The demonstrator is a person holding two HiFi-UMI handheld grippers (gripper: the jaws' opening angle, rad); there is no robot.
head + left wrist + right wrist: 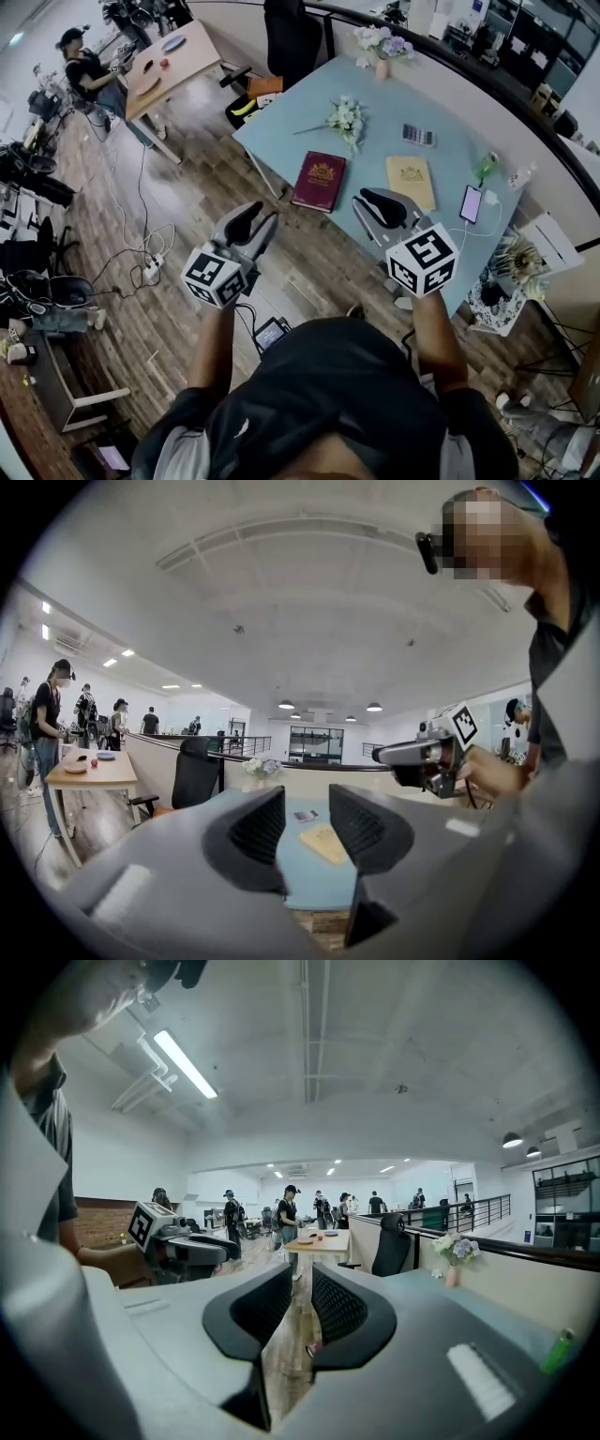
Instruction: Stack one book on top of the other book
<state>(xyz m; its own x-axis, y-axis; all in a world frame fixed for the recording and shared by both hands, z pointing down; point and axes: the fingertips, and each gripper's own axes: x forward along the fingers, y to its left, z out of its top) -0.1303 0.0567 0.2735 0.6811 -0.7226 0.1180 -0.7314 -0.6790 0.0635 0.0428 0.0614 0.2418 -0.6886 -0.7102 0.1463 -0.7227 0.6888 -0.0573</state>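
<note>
Your right gripper (367,200), jaws closed and empty, points between the maroon hardcover book (319,181) and the flat tan book (411,181); both long axes run up-frame. Your left gripper (262,214), jaws apart and empty, sits lower left of the maroon one.

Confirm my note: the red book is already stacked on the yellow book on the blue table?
No. The head view shows the red book and the yellow book lying flat and apart on the blue table, side by side, not yet stacked.

Open-plan office (strip lights (183,1063) overhead): wooden desk (178,58), swivel chair (292,37), people (286,1213).
</note>
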